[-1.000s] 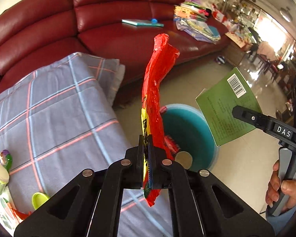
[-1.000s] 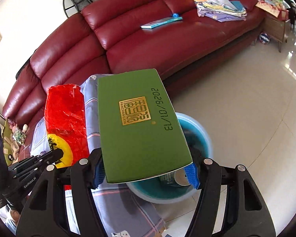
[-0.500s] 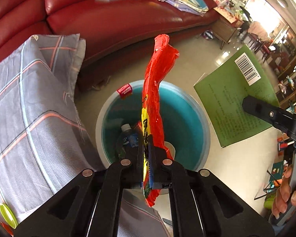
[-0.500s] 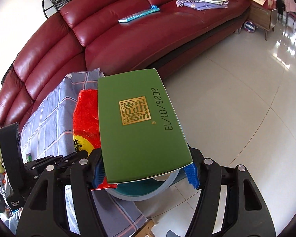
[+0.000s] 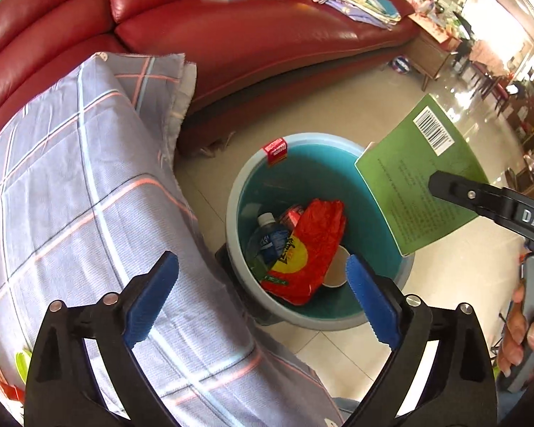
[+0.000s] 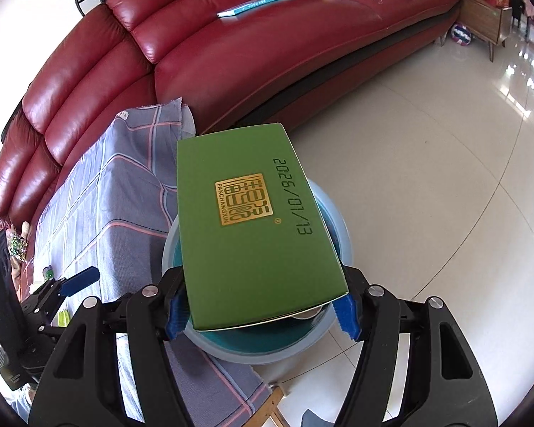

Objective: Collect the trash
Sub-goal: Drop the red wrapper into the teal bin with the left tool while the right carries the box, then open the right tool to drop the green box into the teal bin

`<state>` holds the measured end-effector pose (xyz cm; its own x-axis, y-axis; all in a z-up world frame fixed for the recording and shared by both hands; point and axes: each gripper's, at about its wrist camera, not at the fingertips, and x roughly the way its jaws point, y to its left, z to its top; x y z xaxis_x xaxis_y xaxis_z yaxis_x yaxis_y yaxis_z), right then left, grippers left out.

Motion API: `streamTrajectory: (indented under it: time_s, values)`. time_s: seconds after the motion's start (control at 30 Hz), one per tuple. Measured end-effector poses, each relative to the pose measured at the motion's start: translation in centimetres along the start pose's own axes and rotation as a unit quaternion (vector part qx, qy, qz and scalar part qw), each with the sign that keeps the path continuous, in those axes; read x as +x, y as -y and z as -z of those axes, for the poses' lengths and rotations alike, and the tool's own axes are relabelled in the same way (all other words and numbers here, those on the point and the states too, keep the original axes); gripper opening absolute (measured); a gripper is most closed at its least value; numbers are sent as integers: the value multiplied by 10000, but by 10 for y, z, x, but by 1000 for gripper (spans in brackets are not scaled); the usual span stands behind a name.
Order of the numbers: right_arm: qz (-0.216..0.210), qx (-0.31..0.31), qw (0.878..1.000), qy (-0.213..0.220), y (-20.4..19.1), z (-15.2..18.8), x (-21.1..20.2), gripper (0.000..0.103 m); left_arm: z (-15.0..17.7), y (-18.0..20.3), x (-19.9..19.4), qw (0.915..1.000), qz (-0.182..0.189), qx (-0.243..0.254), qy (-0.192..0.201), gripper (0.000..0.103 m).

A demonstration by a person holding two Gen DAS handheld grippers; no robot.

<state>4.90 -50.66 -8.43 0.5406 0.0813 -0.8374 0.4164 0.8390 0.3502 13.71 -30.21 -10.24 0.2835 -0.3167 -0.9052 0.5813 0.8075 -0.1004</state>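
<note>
Green box [image 6: 252, 220] lengthwise in right gripper [image 6: 261, 315], over bin [image 6: 338, 227].

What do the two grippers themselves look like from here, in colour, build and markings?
Both are black plastic. The left gripper has two angular fingers with ridged blue pads and silver screw heads at the joints. The right gripper is built the same way; in the left view its side carries white letters "DAS", and a bare hand grips its grey handle. No cables show.
</note>
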Motion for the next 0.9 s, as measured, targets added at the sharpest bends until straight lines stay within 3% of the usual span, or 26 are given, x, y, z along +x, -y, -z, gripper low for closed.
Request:
streamTrajectory:
  time_s: [0.27,0.37,0.5,0.9]
  values:
    - [-41,-137,9996,-242,-16,3,18,67,6,-8,-9,9998,112,-133,-61,98]
    - [-57,-201,9993,-321,-21,3,21,79,9,-8,-9,9998,131,-132,-71,98]
    - [34,-167,9992,-360,-22,3,23,87,9,-8,-8,9997,164,-135,-104,98]
    - [474,-97,9974,-533,-17,14,25,90,16,-12,-14,9996,211,-173,-94,98]
